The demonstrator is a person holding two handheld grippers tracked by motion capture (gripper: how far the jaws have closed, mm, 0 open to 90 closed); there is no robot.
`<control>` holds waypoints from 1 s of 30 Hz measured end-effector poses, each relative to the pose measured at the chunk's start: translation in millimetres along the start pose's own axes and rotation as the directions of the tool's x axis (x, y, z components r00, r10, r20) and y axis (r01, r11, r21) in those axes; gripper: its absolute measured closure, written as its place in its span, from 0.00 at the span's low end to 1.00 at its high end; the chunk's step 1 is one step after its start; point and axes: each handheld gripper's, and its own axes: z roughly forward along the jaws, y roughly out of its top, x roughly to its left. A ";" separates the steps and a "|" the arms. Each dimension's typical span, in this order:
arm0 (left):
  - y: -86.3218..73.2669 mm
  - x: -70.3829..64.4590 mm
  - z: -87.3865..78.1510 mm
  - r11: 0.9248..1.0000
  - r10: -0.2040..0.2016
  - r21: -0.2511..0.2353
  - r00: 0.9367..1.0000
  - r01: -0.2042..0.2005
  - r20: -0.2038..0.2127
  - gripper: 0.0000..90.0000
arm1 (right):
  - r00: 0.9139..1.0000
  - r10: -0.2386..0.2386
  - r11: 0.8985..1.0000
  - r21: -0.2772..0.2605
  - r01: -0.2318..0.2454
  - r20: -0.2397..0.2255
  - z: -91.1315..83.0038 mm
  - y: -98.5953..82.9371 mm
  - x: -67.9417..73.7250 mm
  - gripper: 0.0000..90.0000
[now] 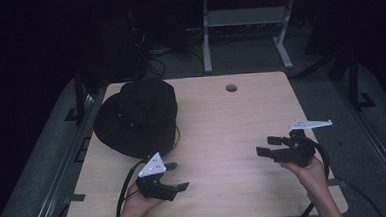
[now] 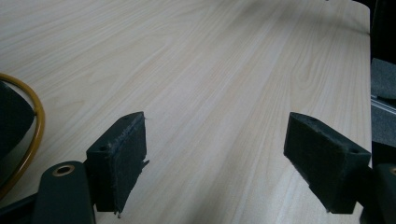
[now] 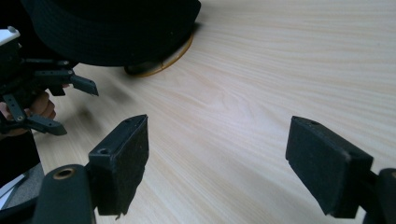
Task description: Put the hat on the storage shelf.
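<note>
Dark room, grey floor, metal frame legs beyond the far edge. Desk [image 1: 221, 117]: pale wood-grain top, rounded corners, one round cable hole [image 1: 231, 88] near the far edge. Black hat [image 1: 136, 116]: brimmed, soft fabric, lying on the far left part of the desk, its brim reaching past the left edge; a thin yellow-brown ring [image 1: 176, 137] shows under its near right side, touching the desk. Left gripper [image 1: 177, 176]: held in the person's left hand at the near left of the desk, just in front of the hat and apart from it, grey three-cornered plate on top, black cable looping back toward the near edge; fingers [image 2: 122, 158] spread wide with only bare desk between them. Right gripper [image 1: 269, 146]: held in the right hand at the near right, well apart from the hat, pointing left across the desk; fingers [image 3: 125, 161] likewise wide, holding nothing, bare wood between them.
</note>
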 end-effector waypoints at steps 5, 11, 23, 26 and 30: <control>-0.2 -0.1 0.6 1.000 -0.002 0.003 1.000 0.002 -0.002 0.23 | 1.000 0.005 1.000 -0.010 -0.005 -0.006 -3.7 -8.7 -1.3 0.23; -0.3 -1.0 1.1 1.000 -0.004 0.003 1.000 0.004 0.000 0.23 | 1.000 0.015 1.000 -0.014 -0.015 0.001 -7.1 -19.2 -2.5 0.23; -1.2 -1.4 0.0 1.000 -0.010 0.008 1.000 0.010 -0.007 0.23 | 0.999 0.043 0.999 -0.030 -0.042 0.026 -15.5 -48.0 -7.3 0.23; -1.6 -1.7 -0.4 1.000 -0.013 0.007 1.000 0.013 -0.008 0.23 | 0.998 0.045 0.999 -0.029 -0.044 0.037 -18.2 -54.6 -6.4 0.23; -2.2 -2.0 -1.2 1.000 -0.017 0.006 1.000 0.017 -0.012 0.23 | 0.998 0.046 0.999 -0.026 -0.045 0.046 -20.6 -65.1 -7.0 0.23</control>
